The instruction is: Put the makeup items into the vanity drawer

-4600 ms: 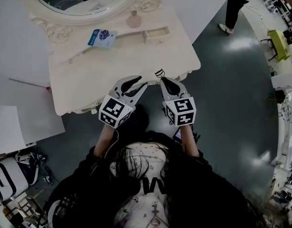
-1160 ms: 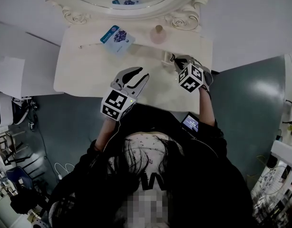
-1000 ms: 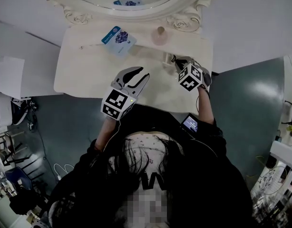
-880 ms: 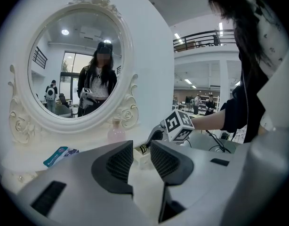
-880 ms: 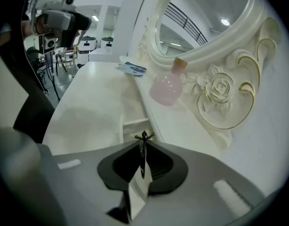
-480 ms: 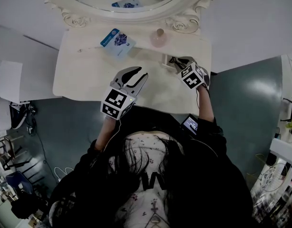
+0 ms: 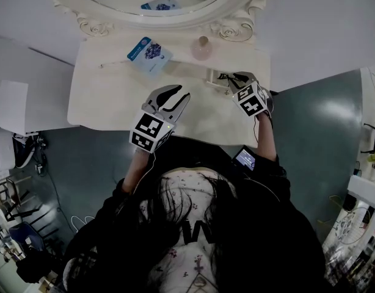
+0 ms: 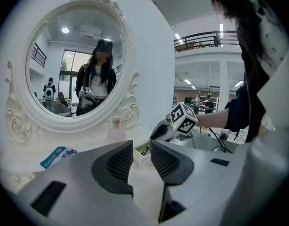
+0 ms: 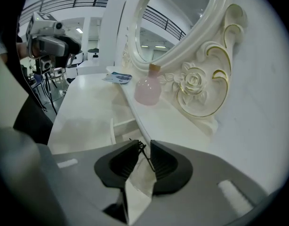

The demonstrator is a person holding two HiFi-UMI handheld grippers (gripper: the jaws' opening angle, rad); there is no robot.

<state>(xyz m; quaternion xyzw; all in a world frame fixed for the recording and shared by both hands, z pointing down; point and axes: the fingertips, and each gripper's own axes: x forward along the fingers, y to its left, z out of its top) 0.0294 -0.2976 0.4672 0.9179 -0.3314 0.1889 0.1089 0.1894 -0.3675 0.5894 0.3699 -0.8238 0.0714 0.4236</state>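
Right claw: right gripper [image 9: 143, 146], dark ribbed pads, clenched on the thin black wire makeup item [image 9: 144, 153]; only a slit left betw. the jaws.
Item pos.: wire item sticks out past the jaw tips, bent and spindly. In head view it hangs at the right end of the small cream open-topped drawer [image 7: 214, 78]. Can't tell if it touches the drawer.
Drawer: boxy, smooth painted finish, pulled out of the raised back shelf [image 9: 120, 125].
Left claw: left gripper [image 7: 177, 94] released, nothing betw. its ribbed pads; held over the front-centre of the tabletop, well apart from the right gripper. Grey moulded shell, marker cube behind.
Table: cream glossy vanity table [image 7: 108, 96], flat top w/ scalloped front edge.
Mirror: oval mirror in carved white frame [image 8: 74, 65], rose relief and scrolls w/ gilt edging at its base.
Bottle: pink rounded glass bottle with tan cap [image 7: 201, 47], upright on back shelf, just behind the drawer.
Packet: blue-and-white flat glossy packet [image 7: 148, 52], lying on the shelf edge left of the bottle, well apart from both grippers.
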